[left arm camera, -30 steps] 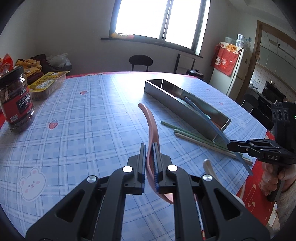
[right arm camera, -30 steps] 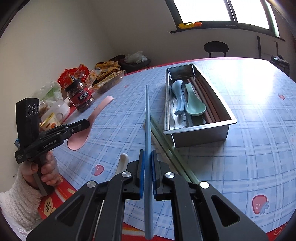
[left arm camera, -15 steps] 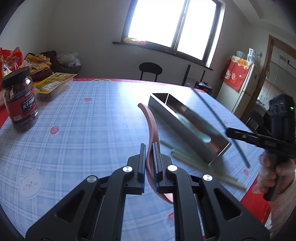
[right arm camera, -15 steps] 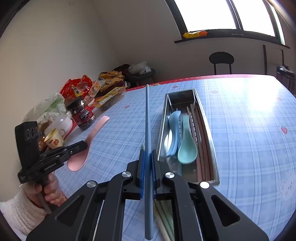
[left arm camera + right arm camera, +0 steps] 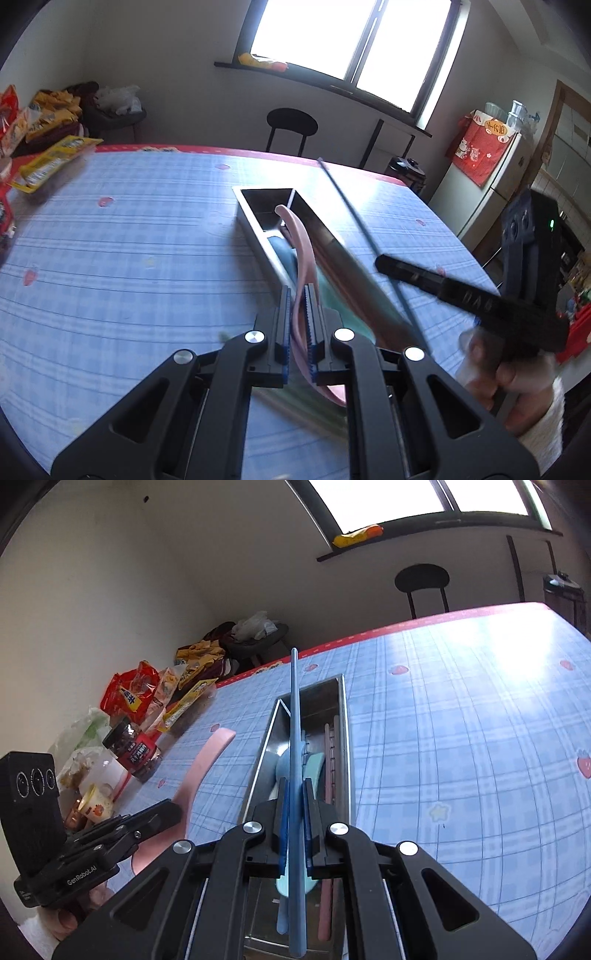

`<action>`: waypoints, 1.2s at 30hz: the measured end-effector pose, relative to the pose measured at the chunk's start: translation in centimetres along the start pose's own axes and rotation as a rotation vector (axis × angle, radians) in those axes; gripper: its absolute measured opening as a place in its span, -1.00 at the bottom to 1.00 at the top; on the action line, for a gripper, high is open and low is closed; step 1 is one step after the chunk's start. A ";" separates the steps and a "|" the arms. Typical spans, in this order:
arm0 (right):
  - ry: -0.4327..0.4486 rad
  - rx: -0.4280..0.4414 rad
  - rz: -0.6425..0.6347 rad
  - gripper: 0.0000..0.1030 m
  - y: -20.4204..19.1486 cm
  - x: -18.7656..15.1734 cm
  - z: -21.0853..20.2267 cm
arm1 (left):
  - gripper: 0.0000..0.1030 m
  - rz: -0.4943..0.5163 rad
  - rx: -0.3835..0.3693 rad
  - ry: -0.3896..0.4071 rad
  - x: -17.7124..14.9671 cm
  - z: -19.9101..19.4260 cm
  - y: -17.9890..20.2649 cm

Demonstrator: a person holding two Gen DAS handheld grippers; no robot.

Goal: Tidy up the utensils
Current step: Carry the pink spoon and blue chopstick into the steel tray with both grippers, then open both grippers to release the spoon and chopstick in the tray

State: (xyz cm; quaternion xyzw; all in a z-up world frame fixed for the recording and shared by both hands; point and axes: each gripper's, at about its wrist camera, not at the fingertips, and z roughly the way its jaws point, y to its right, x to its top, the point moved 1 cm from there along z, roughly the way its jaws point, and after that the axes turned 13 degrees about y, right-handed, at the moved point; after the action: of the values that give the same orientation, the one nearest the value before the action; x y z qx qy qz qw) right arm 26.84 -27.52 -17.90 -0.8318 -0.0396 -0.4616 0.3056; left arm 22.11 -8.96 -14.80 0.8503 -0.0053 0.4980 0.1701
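Observation:
My left gripper (image 5: 300,299) is shut on a pink spoon (image 5: 300,236) and holds it over the near end of the steel utensil tray (image 5: 255,221). My right gripper (image 5: 294,794) is shut on a blue chopstick (image 5: 294,716) and holds it lengthwise above the same tray (image 5: 345,716). The tray holds a blue spoon (image 5: 280,768), a green spoon (image 5: 316,764) and pinkish chopsticks (image 5: 328,746). The right gripper with its chopstick shows at the right in the left wrist view (image 5: 391,267). The left gripper with the pink spoon shows at the lower left in the right wrist view (image 5: 162,816).
The table has a blue checked cloth (image 5: 461,738) with a red border. A dark jar (image 5: 135,751), snack bags (image 5: 127,696) and a small cup (image 5: 96,805) crowd the left side. Green chopsticks (image 5: 317,406) lie blurred under my left gripper. A stool (image 5: 291,123) stands beyond the table.
Both grippers have moved over the tray. The pink spoon now hangs above the tray's near end, and the blue chopstick is lined up along the tray.

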 end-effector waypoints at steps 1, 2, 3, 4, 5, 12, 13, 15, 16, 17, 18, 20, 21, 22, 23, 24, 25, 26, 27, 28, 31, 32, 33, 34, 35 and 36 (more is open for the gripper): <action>-0.006 -0.004 0.003 -0.86 0.1 -0.2 0.2 | -0.78 -0.009 -0.003 -0.004 0.0 0.6 0.5; -0.013 -0.003 0.006 -0.86 0.0 -0.3 0.5 | -0.78 -0.014 -0.002 -0.007 0.0 1.2 0.9; -0.015 -0.008 0.005 -0.86 0.0 -0.4 0.6 | -0.78 -0.017 0.000 -0.009 -0.1 1.8 1.3; -0.017 -0.019 0.001 -0.86 0.1 -0.5 0.7 | -0.78 -0.022 0.002 -0.015 -0.2 2.3 1.7; -0.015 -0.029 0.001 -0.86 0.2 -0.5 0.8 | -0.78 -0.028 0.003 -0.024 -0.4 2.9 2.0; -0.019 -0.033 0.033 -0.86 1.1 -0.6 1.3 | -0.78 -0.078 0.009 -0.071 -1.5 5.4 2.0; -0.020 -0.028 0.034 -0.86 1.1 -0.6 1.3 | -0.78 -0.079 0.010 -0.075 -1.6 5.7 2.1; -0.020 -0.033 0.028 -0.86 1.0 -0.6 1.3 | -0.78 -0.081 0.014 -0.083 -1.6 6.2 2.1; -0.021 -0.034 0.026 -0.86 1.0 -0.7 1.4 | -0.78 -0.083 0.017 -0.087 -1.7 6.4 2.0; -0.022 -0.034 0.029 -0.86 1.1 -0.7 1.4 | -0.78 -0.086 0.019 -0.092 -1.7 6.7 2.0; -0.023 -0.037 0.032 -0.86 1.2 -0.7 1.4 | -0.78 -0.092 0.021 -0.098 -1.8 6.9 1.9; -0.025 -0.039 0.036 -0.86 1.3 -0.8 1.5 | -0.78 -0.099 0.022 -0.110 -2.0 7.2 1.8; -0.025 -0.041 0.037 -0.86 1.3 -0.8 1.6 | -0.78 -0.097 0.024 -0.115 -2.0 7.3 1.8; -0.027 -0.042 0.036 -0.86 1.3 -0.8 1.7 | -0.78 -0.095 0.026 -0.119 -2.0 7.4 1.9; -0.030 -0.042 0.036 -0.86 1.3 -0.9 1.8 | -0.78 -0.093 0.027 -0.122 -2.0 7.6 1.9; -0.034 -0.041 0.039 -0.86 1.3 -0.9 1.9 | -0.78 -0.091 0.029 -0.127 -2.1 7.8 2.0; -0.037 -0.040 0.040 -0.86 1.2 -1.0 2.0 | -0.78 -0.089 0.030 -0.131 -2.1 7.9 2.0; -0.040 -0.040 0.039 -0.86 1.2 -1.1 2.1 | -0.78 -0.089 0.031 -0.134 -2.1 8.1 2.2; -0.042 -0.039 0.039 -0.86 1.2 -1.1 2.2 | -0.78 -0.087 0.031 -0.141 -2.1 8.2 2.2; -0.042 -0.039 0.041 -0.86 1.2 -1.0 2.2 | -0.77 -0.086 0.030 -0.143 -2.1 8.3 2.3; -0.028 -0.037 0.048 -0.82 1.3 -0.7 1.9 | -0.73 -0.085 0.018 -0.136 -1.7 8.0 2.4; -0.021 -0.035 0.049 -0.82 1.4 -0.6 1.7 | -0.71 -0.077 0.017 -0.127 -1.4 7.7 2.5; -0.013 -0.033 0.049 -0.82 1.4 -0.4 1.5 | -0.71 -0.067 0.019 -0.117 -1.1 7.4 2.6; -0.004 -0.032 0.050 -0.82 1.4 -0.3 1.3 | -0.68 -0.057 0.022 -0.106 -0.8 6.9 2.6; 0.006 -0.034 0.050 -0.82 1.4 -0.1 1.0 | -0.64 -0.047 0.026 -0.094 -0.5 6.5 2.6; 0.015 -0.037 0.049 -0.80 1.4 0.0 0.8 | -0.61 -0.032 0.034 -0.078 0.0 5.9 2.6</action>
State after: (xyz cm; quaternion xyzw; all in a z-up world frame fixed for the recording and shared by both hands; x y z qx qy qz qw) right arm 27.91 -28.18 -18.84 -0.8347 -0.0085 -0.4609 0.3014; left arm 26.58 -13.14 -16.72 0.8719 0.0100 0.4616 0.1633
